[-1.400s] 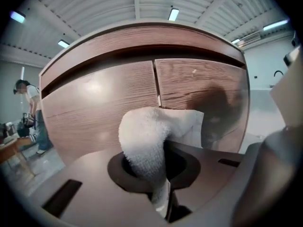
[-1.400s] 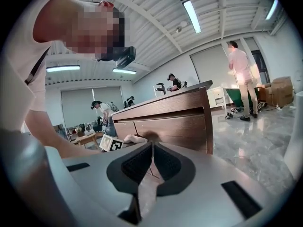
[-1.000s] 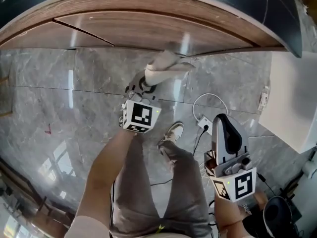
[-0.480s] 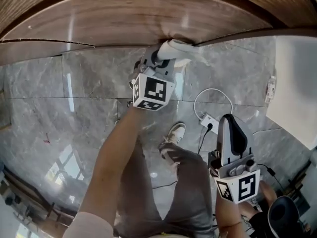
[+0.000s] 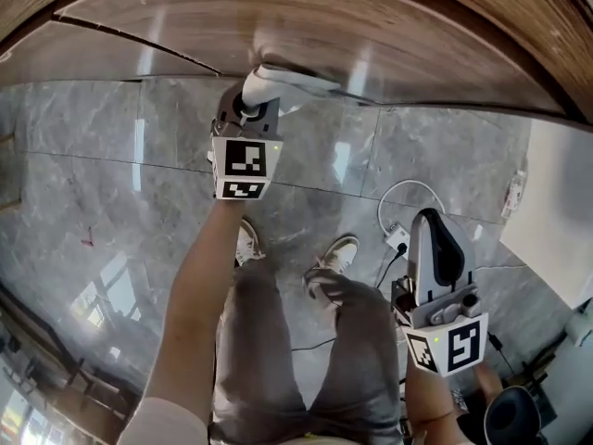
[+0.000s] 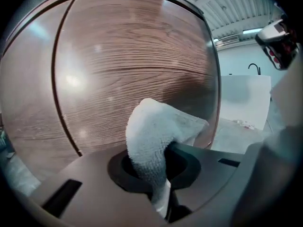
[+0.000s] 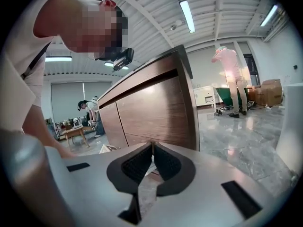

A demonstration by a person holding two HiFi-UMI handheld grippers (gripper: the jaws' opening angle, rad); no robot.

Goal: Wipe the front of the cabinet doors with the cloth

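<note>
My left gripper [image 5: 264, 86] is shut on a white cloth [image 5: 283, 78] and holds it against the low part of the brown wooden cabinet door [image 5: 306, 26]. In the left gripper view the bunched cloth [image 6: 156, 136] sticks out between the jaws of the left gripper [image 6: 158, 162], with the wood-grain door [image 6: 123, 70] right behind it and a dark seam to its left. My right gripper [image 5: 435, 244] hangs low at the right, away from the cabinet. It is shut and holds nothing in the right gripper view [image 7: 152, 150].
Grey marble floor [image 5: 111, 174] lies under the cabinet. A white cable with a power strip [image 5: 397, 235] lies on the floor near the right gripper. A white unit [image 5: 556, 211] stands at the right. Other people [image 7: 229, 74] stand far off in the room.
The left gripper with the cloth has gone from the floor side up against the door, then slid left along the door's low edge. The right gripper has stayed nearly still.
</note>
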